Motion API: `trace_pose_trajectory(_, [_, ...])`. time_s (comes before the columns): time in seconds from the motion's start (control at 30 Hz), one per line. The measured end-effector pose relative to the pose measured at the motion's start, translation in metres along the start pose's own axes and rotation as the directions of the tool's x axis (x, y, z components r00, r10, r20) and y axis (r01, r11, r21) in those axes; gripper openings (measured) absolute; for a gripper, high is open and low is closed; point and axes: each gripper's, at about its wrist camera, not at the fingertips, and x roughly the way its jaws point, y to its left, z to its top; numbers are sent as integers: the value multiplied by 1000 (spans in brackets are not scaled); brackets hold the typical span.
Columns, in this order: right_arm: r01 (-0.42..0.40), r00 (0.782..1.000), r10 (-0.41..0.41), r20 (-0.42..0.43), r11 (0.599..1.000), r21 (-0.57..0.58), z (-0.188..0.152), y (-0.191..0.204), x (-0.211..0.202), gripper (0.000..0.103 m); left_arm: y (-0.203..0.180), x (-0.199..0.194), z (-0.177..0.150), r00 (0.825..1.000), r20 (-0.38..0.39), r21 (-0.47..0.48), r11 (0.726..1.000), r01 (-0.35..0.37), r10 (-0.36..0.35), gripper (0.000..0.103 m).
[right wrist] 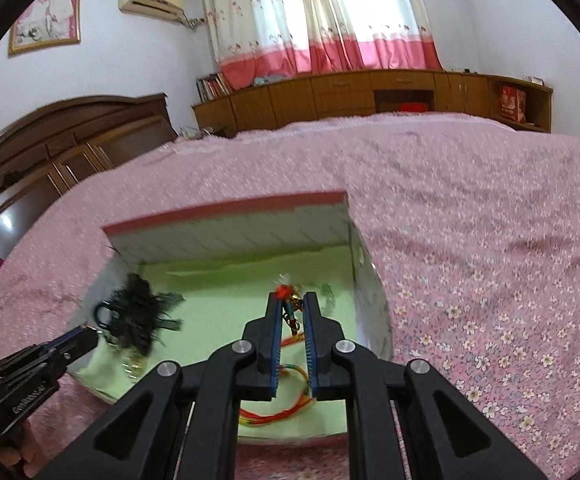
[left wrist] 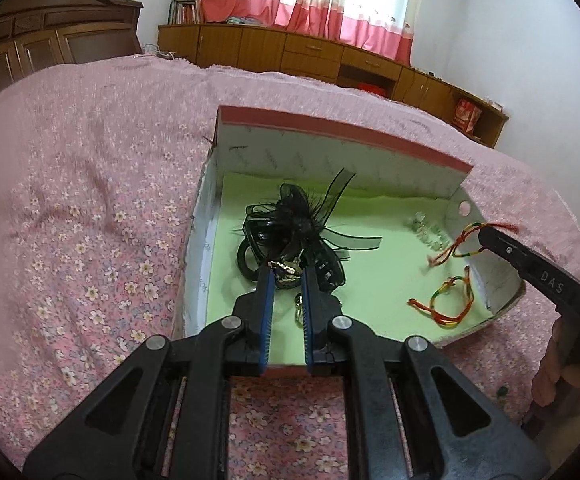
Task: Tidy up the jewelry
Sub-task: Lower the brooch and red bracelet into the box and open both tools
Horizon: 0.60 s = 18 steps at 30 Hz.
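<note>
We note the bed [left wrist: 90, 184], covered in pink floral cloth, carrying the open box [left wrist: 341, 132] with its pale green floor. Both hand-held grippers reach over the box's near edge, pointing toward 12 o'clock and tilted downward.

Inside the box, the black feathered hair piece [left wrist: 297, 216] lies at the left half, at roughly 12 o'clock from the left hand-held gripper [left wrist: 286, 276] and close ahead of its tips. A loose red-and-green cord bracelet [left wrist: 445, 304] lies on the floor at the right half, at about 3 o'clock from the left tips, well apart from the hair piece.

The left hand-held gripper is clenched on a small gold-coloured trinket [left wrist: 286, 272], which sits pinched between the blue pads with a part hanging below.

The right hand-held gripper [right wrist: 291, 300] is clenched on a second cord bracelet [right wrist: 290, 308]; its red tassel stands at the tips and the cord trails back toward 6 o'clock along the jaws. In the left wrist view this cord hangs above the box's right wall.

We judge the coming move as a set-down: the right load belongs beside the loose bracelet, which lies directly below and behind the right tips, so the right hand is nearer.
</note>
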Motion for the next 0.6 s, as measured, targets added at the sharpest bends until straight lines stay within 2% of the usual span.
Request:
trace_pose_trajectory(0.17, [35,998,-34,-56,999,17,-8,-11,18,12,-4,5,1,1000,-1,20,1000,-5,5,5])
trace_pose_trajectory(0.37, [44,997,-45,-64,999,-6,-6,-9,23,13,-7,8,5,1000,-2,15,1000,-16,16,8])
trace_pose_trajectory(0.53, [29,997,-28,-74,999,13,-4,-11,21,24,-9,10,7,1000,-8,18,1000,-19,19,26])
trace_pose_trajectory(0.6, [23,997,-22,-71,1000,19,-3,-10,17,26,-9,8,7,1000,-7,10,1000,-16,16,30])
